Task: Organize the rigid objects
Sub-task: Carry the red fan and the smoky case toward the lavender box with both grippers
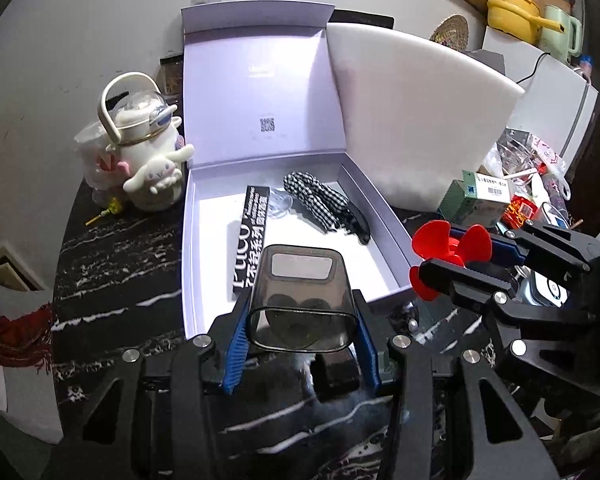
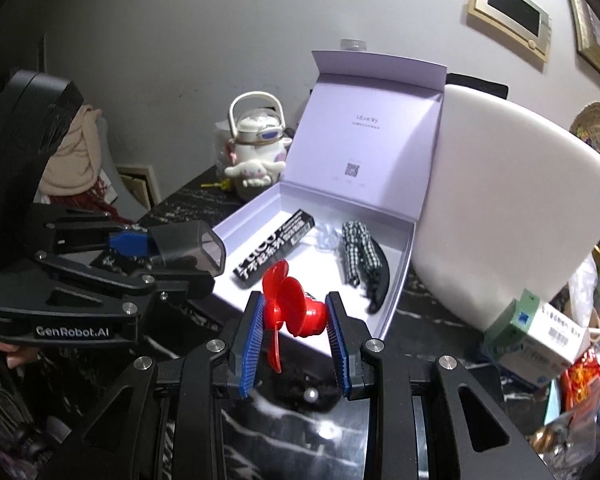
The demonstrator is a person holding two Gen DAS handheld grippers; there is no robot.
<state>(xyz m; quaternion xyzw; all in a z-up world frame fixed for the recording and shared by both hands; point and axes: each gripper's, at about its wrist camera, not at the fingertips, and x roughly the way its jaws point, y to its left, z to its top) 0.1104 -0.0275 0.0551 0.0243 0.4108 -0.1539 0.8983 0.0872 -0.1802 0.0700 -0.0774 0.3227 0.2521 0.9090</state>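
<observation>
Your left gripper (image 1: pixel 302 332) is clamped on a smoky translucent case (image 1: pixel 304 304), its blue pads pressed against both sides, and it holds the case above the near edge of the open lilac box (image 1: pixel 204 216). Your right gripper (image 2: pixel 294 326) is closed on a small red fan (image 2: pixel 290 300), one pad against a blade and the other against the red hub, also raised just in front of the box. Inside the box lie a long black carton with white lettering (image 1: pixel 250 236), a checked black-and-white hair clip (image 1: pixel 324 206) and, between them, a small clear plastic piece (image 1: pixel 280 202). The lid stands upright at the back with a white foam sheet (image 1: pixel 416 120) leaning beside it. On the dark marbled desk (image 1: pixel 112 264), a white cartoon-dog kettle (image 1: pixel 148 148) stands left of the box, and a green-and-white carton (image 1: pixel 480 198) lies among clutter to the right.
</observation>
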